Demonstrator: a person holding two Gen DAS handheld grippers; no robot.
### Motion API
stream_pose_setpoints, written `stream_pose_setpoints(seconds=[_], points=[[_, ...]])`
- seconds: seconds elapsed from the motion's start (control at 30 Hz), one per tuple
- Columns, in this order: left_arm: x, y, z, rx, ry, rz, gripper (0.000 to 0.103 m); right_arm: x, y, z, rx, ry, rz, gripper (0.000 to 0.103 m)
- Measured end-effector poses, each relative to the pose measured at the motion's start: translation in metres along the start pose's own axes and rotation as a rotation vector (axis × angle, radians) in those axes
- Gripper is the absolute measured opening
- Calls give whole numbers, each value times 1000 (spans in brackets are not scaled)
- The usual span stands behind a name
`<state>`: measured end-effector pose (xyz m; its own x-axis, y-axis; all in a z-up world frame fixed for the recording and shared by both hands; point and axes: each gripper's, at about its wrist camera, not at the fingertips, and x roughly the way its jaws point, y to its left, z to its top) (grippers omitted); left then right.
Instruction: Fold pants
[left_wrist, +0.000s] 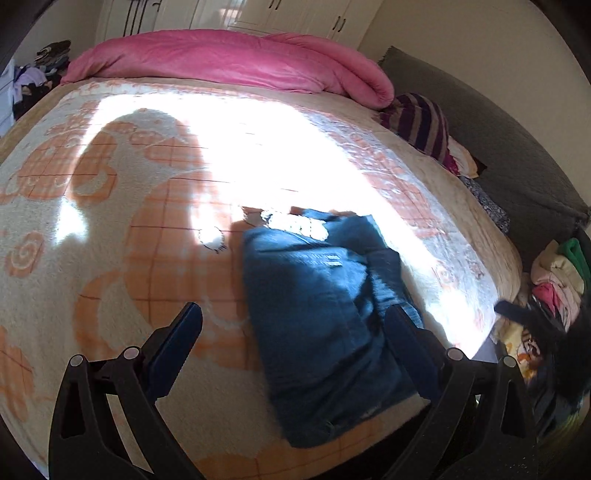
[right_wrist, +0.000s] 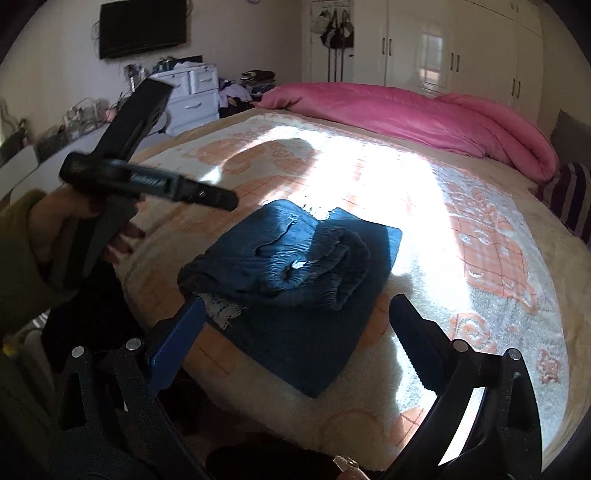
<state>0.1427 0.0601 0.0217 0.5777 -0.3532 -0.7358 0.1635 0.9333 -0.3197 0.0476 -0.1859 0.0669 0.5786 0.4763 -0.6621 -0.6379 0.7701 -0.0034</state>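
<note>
Pants (right_wrist: 295, 266) folded nr bed (right_wrist: 480, 295) edge; left claw (left_wrist: 293, 325), right claw (right_wrist: 297, 317) both spread, empty.

A patterned bed (right_wrist: 480, 258) carries folded blue pants (right_wrist: 295, 266) and a pink duvet (right_wrist: 406, 114).

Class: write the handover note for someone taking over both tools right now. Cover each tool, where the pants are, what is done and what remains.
Left tool: open, holding nothing, above the near edge of the bed.
Right tool: open, empty, with the pants between its fingers in view but no contact visible.
Pants: blue, folded into a compact bundle near the bed's front edge, waistband end doubled on top.
Done: the folding looks largely complete.
Left: probably flatten or square up the bulging top layer, if anything.
</note>
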Motion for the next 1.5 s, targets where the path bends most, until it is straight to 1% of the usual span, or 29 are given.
stream_pose_setpoints(seconds=[0.13, 0.23, 0.27, 0.3, 0.33, 0.37, 0.47, 0.6, 0.63, 0.7, 0.73, 0.77, 0.8, 0.87, 0.9, 0.97, 1.07, 1.17, 1.3, 1.33, 1.43, 1.5], points=[[9, 11, 16, -4, 32, 12, 99, 15, 29, 7, -113, 20, 34, 94], [21, 14, 25, 5, 75, 2, 99, 28, 41, 16, -141, 29, 109, 94], [26, 15, 28, 6, 83, -1, 99, 32, 45, 19, -150, 28, 130, 91], [29, 15, 29, 8, 90, -1, 99, 38, 49, 23, -165, 32, 152, 87], [34, 14, 31, 10, 106, -2, 99, 44, 52, 24, -178, 47, 170, 77], [37, 13, 32, 12, 114, -12, 99, 51, 55, 26, -194, 66, 174, 69], [46, 6, 32, 36, 143, -33, 99, 70, 62, 28, -235, 111, 168, 61], [58, -4, 27, 67, 176, -36, 99, 83, 70, 26, -298, 133, 169, 55], [62, -6, 25, 70, 183, -41, 99, 86, 71, 24, -310, 139, 161, 48], [67, -9, 22, 83, 197, -49, 98, 89, 70, 20, -305, 137, 184, 33], [71, -11, 19, 95, 206, -51, 98, 87, 69, 19, -296, 126, 215, 19], [74, -13, 17, 109, 214, -51, 97, 84, 68, 18, -286, 117, 237, 11], [78, -15, 15, 126, 222, -51, 96, 80, 68, 16, -283, 111, 245, 9], [80, -18, 11, 142, 233, -55, 72, 70, 68, 12, -281, 112, 258, 4], [79, -19, 10, 150, 228, -50, 67, 65, 68, 10, -281, 119, 264, 3], [78, -17, 9, 148, 227, -64, 67, 59, 66, 2, -276, 134, 260, 3], [81, -9, 7, 116, 235, -82, 67, 60, 63, -9, -258, 164, 250, 3], [86, -8, 5, 119, 240, -74, 67, 66, 62, -16, -214, 182, 250, 3], [88, -12, 3, 143, 240, -57, 67, 68, 67, -18, -236, 181, 227, 3], [88, -13, 3, 146, 239, -52, 69, 68, 66, -18, -240, 184, 225, 3], [90, -16, 2, 151, 227, -37, 71, 65, 69, -20, -265, 184, 208, 3], [90, -18, 1, 157, 216, -29, 74, 61, 70, -20, -251, 185, 210, 5]])
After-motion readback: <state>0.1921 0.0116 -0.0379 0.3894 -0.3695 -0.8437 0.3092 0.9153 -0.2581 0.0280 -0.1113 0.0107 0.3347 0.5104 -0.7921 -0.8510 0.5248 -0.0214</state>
